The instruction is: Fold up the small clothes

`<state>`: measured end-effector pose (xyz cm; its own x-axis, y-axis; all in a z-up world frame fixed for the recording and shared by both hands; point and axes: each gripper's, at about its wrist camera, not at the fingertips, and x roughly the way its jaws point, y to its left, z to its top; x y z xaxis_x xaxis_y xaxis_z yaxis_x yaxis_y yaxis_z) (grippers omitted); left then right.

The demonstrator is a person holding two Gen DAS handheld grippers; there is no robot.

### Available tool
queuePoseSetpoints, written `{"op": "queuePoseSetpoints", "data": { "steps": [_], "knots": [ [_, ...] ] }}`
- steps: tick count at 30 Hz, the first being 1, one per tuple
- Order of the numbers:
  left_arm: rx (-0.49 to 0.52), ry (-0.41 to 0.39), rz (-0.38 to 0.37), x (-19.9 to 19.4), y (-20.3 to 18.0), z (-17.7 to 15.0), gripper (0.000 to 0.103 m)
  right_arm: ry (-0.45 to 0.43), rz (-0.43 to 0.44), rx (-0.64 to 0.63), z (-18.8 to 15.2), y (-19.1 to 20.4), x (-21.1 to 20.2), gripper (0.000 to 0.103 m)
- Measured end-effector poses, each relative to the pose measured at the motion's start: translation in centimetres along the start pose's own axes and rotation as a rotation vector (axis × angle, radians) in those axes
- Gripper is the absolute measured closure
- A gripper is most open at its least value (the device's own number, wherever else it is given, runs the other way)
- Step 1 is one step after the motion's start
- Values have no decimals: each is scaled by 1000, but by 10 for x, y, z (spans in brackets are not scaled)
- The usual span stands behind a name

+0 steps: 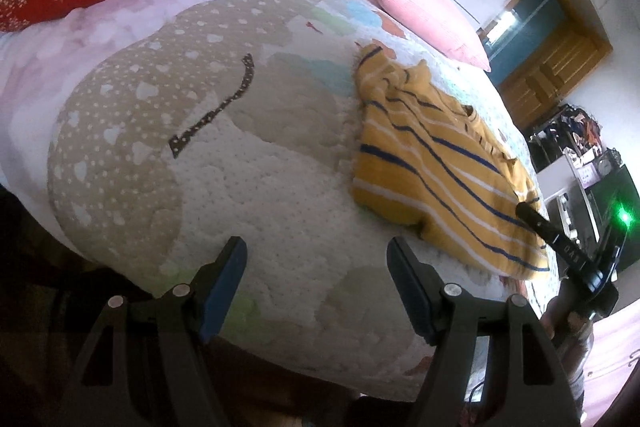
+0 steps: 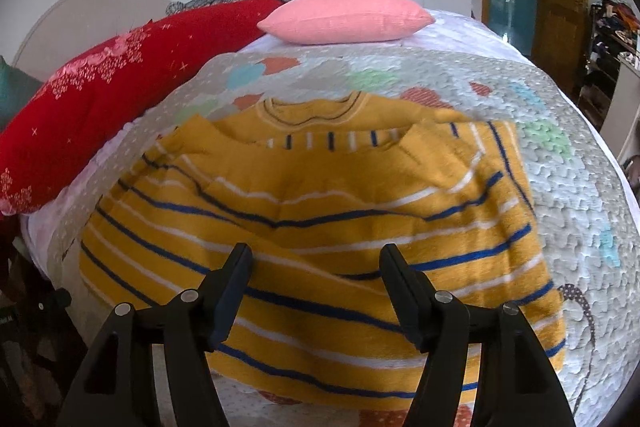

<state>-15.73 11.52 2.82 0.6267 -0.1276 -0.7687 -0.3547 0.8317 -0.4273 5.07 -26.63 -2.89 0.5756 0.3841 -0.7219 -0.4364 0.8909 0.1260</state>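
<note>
Yellow knit sweater with blue and white stripes (image 2: 320, 211) lying partly folded on the patchwork-quilted bed (image 1: 248, 195).

The left gripper (image 1: 316, 259) hangs over bare quilt beside the sweater, fingers apart and empty. The right gripper (image 2: 316, 263) hovers above the sweater's lower part, fingers apart and opening, nothing clamped. A pink pillow (image 2: 344, 15) and a red embroidered cushion (image 2: 120, 83) lie beyond.

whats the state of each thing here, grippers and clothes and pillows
left gripper: open, nothing between the fingers
right gripper: opening, over the sweater, not gripping it
sweater: partly folded, flat on the quilt
quilt: spread on the bed
pink pillow: lying on the bed
red pillow: lying along the bed edge
</note>
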Motion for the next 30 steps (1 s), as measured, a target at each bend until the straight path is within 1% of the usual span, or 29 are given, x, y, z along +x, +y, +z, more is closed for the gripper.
{"op": "queuePoseSetpoints", "data": {
  "steps": [5, 11, 21, 30],
  "knots": [
    [1, -1, -4, 2, 0, 0, 31, 24, 3, 4, -4, 0, 7, 32],
    [3, 1, -5, 2, -1, -1, 31, 77, 13, 15, -9, -5, 22, 26],
    [0, -5, -15, 1, -2, -1, 31, 94, 12, -14, -12, -1, 30, 16],
    [-20, -23, -18, -4, 4, 2, 31, 105, 5, -33, -10, 2, 31, 12]
  ]
}}
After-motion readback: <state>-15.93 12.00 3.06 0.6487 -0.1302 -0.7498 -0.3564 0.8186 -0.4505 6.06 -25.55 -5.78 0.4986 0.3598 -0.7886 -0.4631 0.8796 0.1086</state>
